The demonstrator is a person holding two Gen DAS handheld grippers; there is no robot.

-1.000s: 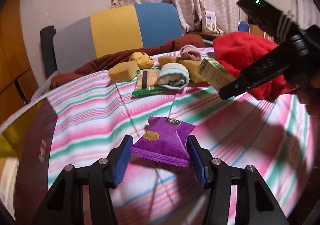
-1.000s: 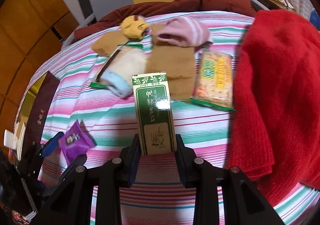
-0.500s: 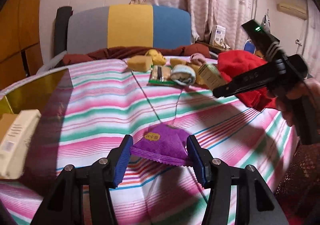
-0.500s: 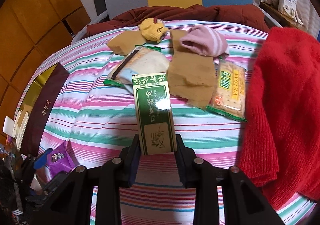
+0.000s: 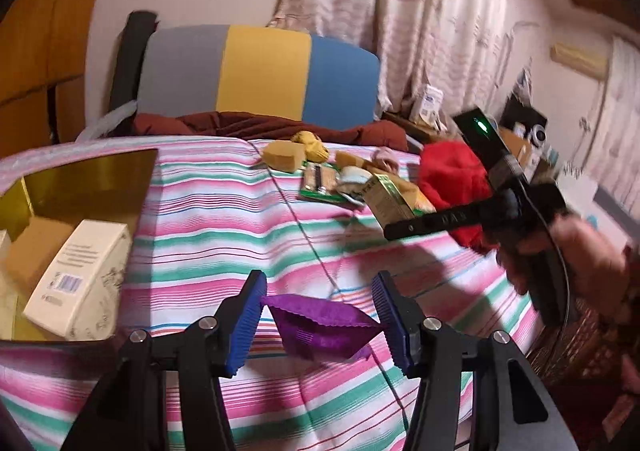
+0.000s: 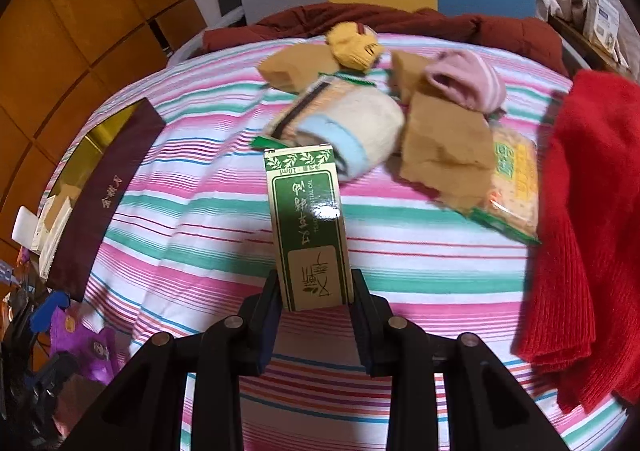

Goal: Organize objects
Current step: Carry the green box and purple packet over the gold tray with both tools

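My left gripper [image 5: 318, 321] is shut on a purple snack packet [image 5: 320, 325], held crumpled between the blue pads above the striped bedspread [image 5: 224, 219]. My right gripper [image 6: 314, 305] is shut on a green and tan carton [image 6: 308, 227], held upright over the bed. In the left wrist view that carton [image 5: 386, 199] and the right gripper's black body show at the right, gripped by a hand. A gold-lined box [image 5: 84, 187] with a maroon side [image 6: 104, 199] sits at the bed's left edge, holding a cream carton [image 5: 80, 275]. The purple packet [image 6: 86, 347] also appears at lower left of the right wrist view.
Further up the bed lie rolled socks in yellow [image 6: 354, 45], pink [image 6: 466, 81] and white-blue [image 6: 360, 131], brown folded pieces [image 6: 444, 145], two snack packs [image 6: 514, 187] and a red sweater [image 6: 588, 211]. A grey, yellow and blue headboard [image 5: 260, 71] stands behind.
My left gripper has risen and swung left with the purple packet, bringing the gold box into view. The right gripper has shifted slightly with the carton.
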